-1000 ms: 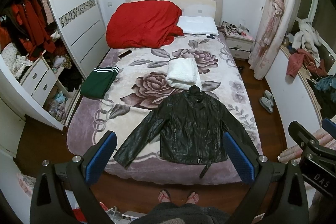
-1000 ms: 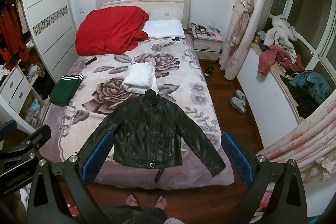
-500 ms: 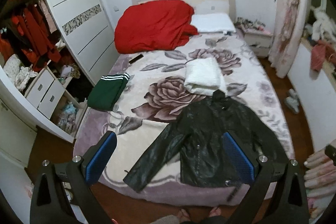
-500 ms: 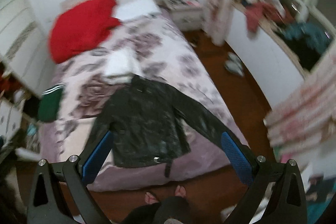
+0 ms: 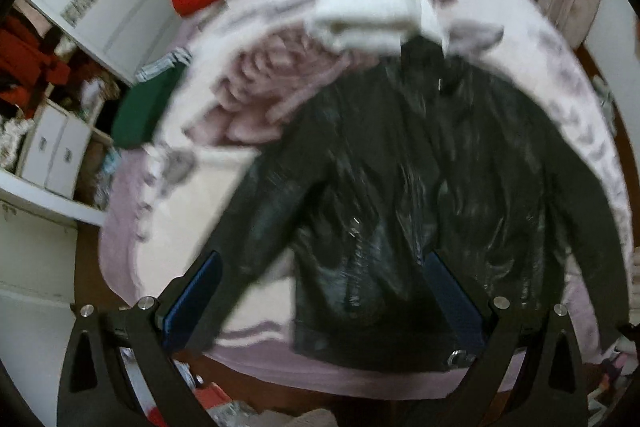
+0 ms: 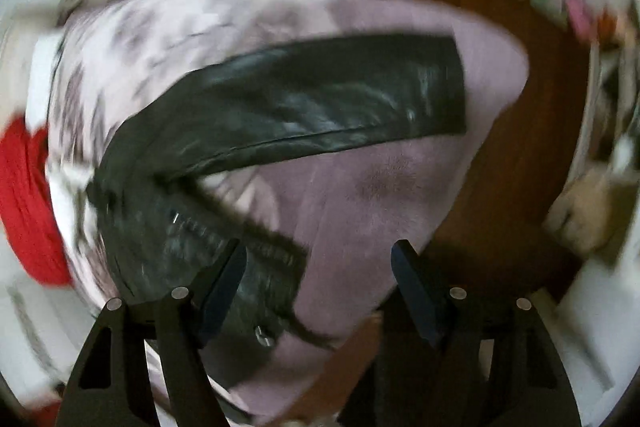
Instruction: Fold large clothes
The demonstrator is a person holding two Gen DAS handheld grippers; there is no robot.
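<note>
Left wrist view: jacket [image 5: 420,195] flat on bed [image 5: 168,247], now much closer; left gripper [image 5: 320,303] jaws released, empty. Right gripper [image 6: 318,283], jaws just narrowing, still empty, over sleeve [image 6: 320,99]. Folding not begun.

Both wrist views steeply downward, close; shared jacket [image 5: 420,187].

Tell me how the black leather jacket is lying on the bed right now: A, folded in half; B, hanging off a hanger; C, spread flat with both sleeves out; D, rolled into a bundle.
C: the black leather jacket lies spread open on the bed, sleeves angled outward.
</note>
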